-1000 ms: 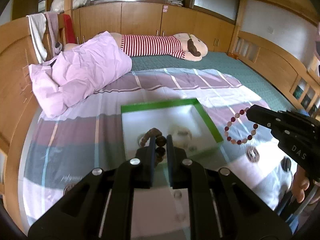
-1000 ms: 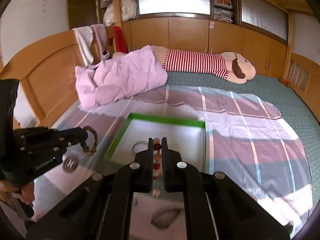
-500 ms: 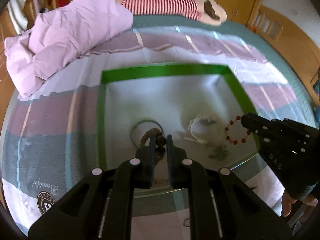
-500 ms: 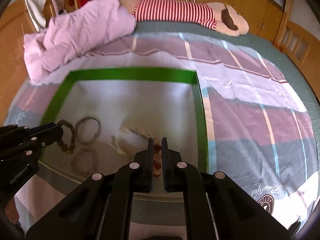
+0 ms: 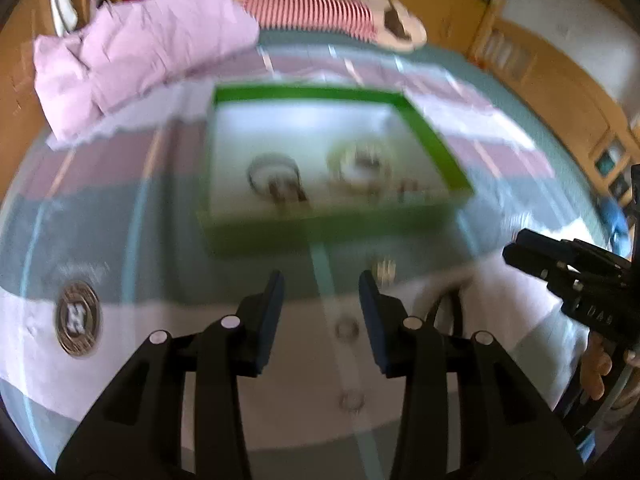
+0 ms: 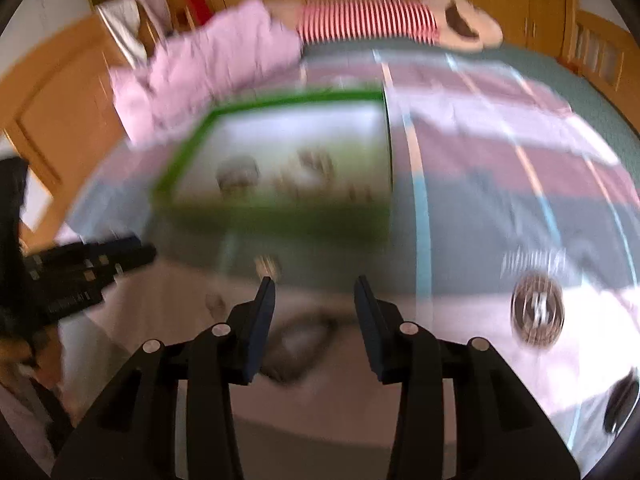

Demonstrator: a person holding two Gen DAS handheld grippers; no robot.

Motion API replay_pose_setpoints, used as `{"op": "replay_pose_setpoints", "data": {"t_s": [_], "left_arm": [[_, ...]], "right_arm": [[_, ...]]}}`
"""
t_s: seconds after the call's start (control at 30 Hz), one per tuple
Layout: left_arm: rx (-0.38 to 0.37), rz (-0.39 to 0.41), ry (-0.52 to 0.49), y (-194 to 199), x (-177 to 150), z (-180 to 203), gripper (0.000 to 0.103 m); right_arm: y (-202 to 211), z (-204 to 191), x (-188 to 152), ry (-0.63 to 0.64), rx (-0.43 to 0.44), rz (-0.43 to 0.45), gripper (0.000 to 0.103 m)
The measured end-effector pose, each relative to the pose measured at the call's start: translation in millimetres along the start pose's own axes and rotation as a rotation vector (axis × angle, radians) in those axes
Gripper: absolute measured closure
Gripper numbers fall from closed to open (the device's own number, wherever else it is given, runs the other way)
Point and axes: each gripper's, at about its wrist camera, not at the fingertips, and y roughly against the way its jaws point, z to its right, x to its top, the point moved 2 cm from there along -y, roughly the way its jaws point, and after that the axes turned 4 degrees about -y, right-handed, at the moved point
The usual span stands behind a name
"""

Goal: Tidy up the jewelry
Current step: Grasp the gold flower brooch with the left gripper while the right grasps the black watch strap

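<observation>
A green box (image 5: 304, 94) with a white floor lies on the striped bedsheet, also blurred in the right wrist view (image 6: 280, 100). Inside it lie a dark ring-shaped bracelet (image 5: 274, 174), a pale bracelet (image 5: 360, 164) and a small reddish piece (image 5: 406, 190); blur hides their detail. My left gripper (image 5: 321, 280) hovers over the sheet in front of the box, its jaws opening with nothing between them. My right gripper (image 6: 314, 282) hangs beside it, jaws also opening and empty. Small rings (image 5: 347, 328) lie on the sheet under the left gripper.
A pink pillow (image 5: 140, 48) and a striped plush toy (image 5: 312, 10) lie beyond the box. Wooden bed rails (image 5: 560, 80) bound the right side. A round printed badge (image 5: 78, 320) marks the sheet at left. A hand (image 5: 596, 368) holds the right gripper.
Both grippers were shut on bead bracelets over the box. Now both stand open and empty, drawn back and lower over the sheet in front of the box; the bracelets are no longer in them.
</observation>
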Motion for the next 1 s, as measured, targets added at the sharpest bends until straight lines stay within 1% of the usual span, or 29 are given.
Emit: {"op": "replay_pose_setpoints", "data": {"t_s": [0.07,0.1,0.17,0.3,0.4,0.47,0.5,0.53,0.57,0.63,0.73,0.87,0.97,1.0], "left_arm": [[0.014,-0.051,0.013,-15.4,-4.6,2.4,0.066],[0.013,-0.069,0.02,-22.8,-4.1,5.8,0.066],[0.001,-0.077,0.009,-31.4,0.4,15.2,0.066],[-0.024,-0.124,-0.023,-60.4,11.0,47.1,0.064],[-0.019,-0.144,-0.043,-79.1,17.6,66.9,0.064],[0.004,-0.156,-0.045,-90.4,21.2,71.8,0.064],[0.023,-0.172,-0.045,-98.3,21.7,71.4,0.067],[0.032,-0.186,-0.04,-103.0,21.3,68.8,0.083],[0.029,-0.197,-0.03,-107.4,20.5,65.2,0.084],[-0.002,-0.175,-0.013,-104.0,17.0,57.2,0.084],[0.026,-0.172,-0.052,-93.2,6.4,44.3,0.085],[0.057,-0.18,-0.035,-67.6,-15.3,9.0,0.085],[0.047,-0.172,-0.016,-42.5,-39.4,-16.4,0.085],[0.054,-0.175,-0.014,-35.2,-49.6,-23.6,0.085]], "right_arm": [[-18.4,5.9,-16.9,-0.05,-0.033,-0.066,0.068],[-24.8,9.6,-23.3,-0.09,-0.047,-0.089,0.068],[-27.5,12.2,-31.1,-0.125,-0.05,-0.097,0.068],[-31.0,13.1,-44.6,-0.15,-0.039,-0.117,0.068],[-30.9,15.7,-47.8,-0.152,-0.042,-0.125,0.068],[-31.9,17.7,-47.5,-0.155,-0.043,-0.128,0.068],[-31.7,18.6,-47.2,-0.16,-0.042,-0.127,0.068],[-30.4,21.0,-47.6,-0.169,-0.037,-0.126,0.068],[-29.3,21.9,-47.5,-0.174,-0.033,-0.123,0.068],[-26.6,24.0,-46.4,-0.18,-0.033,-0.114,0.068],[-25.7,24.0,-44.2,-0.179,-0.033,-0.107,0.068],[-32.9,13.4,-38.8,-0.18,-0.01,-0.115,0.068],[-47.1,3.4,-37.0,-0.152,-0.031,-0.144,0.068],[-53.6,-0.8,-38.5,-0.143,-0.045,-0.161,0.07]]}}
